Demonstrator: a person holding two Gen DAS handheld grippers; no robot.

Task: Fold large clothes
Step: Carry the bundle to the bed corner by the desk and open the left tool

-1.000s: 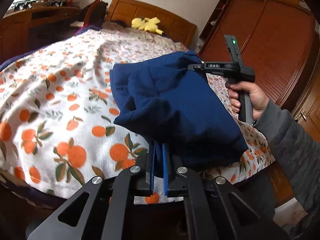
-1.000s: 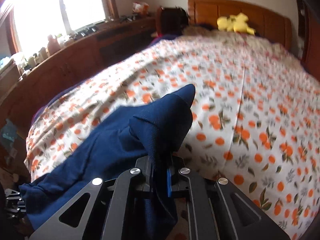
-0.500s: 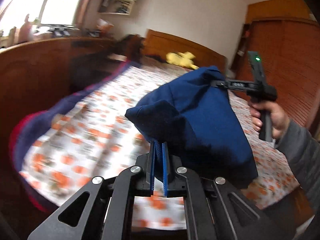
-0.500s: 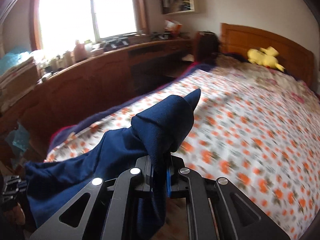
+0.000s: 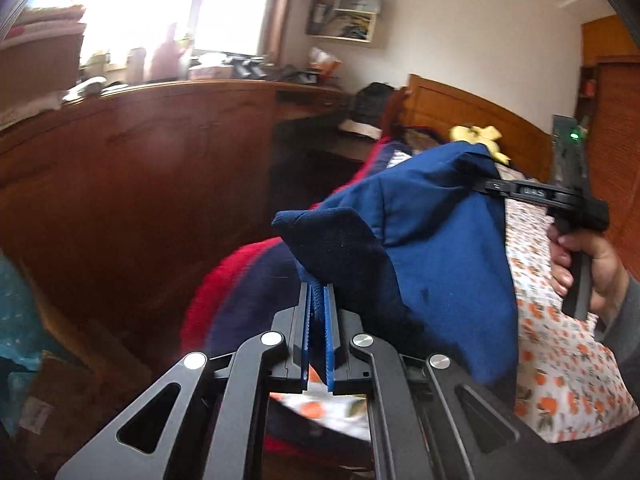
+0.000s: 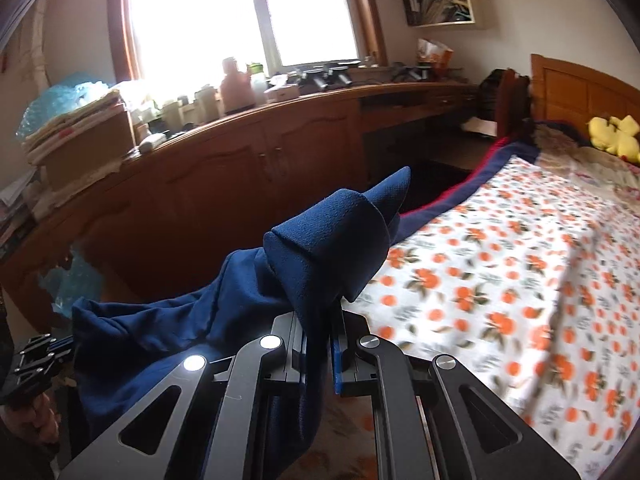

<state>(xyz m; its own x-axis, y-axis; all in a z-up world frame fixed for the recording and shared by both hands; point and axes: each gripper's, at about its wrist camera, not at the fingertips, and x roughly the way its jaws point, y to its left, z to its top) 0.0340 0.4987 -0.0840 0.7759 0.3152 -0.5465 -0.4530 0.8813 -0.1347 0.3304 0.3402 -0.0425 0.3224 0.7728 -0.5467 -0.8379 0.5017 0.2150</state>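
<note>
A folded navy blue garment (image 5: pixel 432 248) hangs in the air between my two grippers, off the bed's left side. My left gripper (image 5: pixel 318 300) is shut on one bunched corner of it. The right gripper (image 5: pixel 486 186), held by a person's hand (image 5: pixel 588 264), grips the far upper corner in the left wrist view. In the right wrist view my right gripper (image 6: pixel 318 320) is shut on a thick fold of the garment (image 6: pixel 332 248), whose cloth trails left toward the left gripper (image 6: pixel 34 360) at the frame's edge.
The bed (image 6: pixel 520 272) with an orange-print cover lies to the right, a red and navy blanket (image 5: pixel 224 288) along its edge. A yellow plush toy (image 6: pixel 612 136) lies by the headboard. A long wooden cabinet (image 6: pixel 224 184) with clutter stands under the window.
Both grippers have swung left with the garment, from over the bed toward the wooden cabinet and window. The garment stays gripped at both corners and hangs clear of the bed.
</note>
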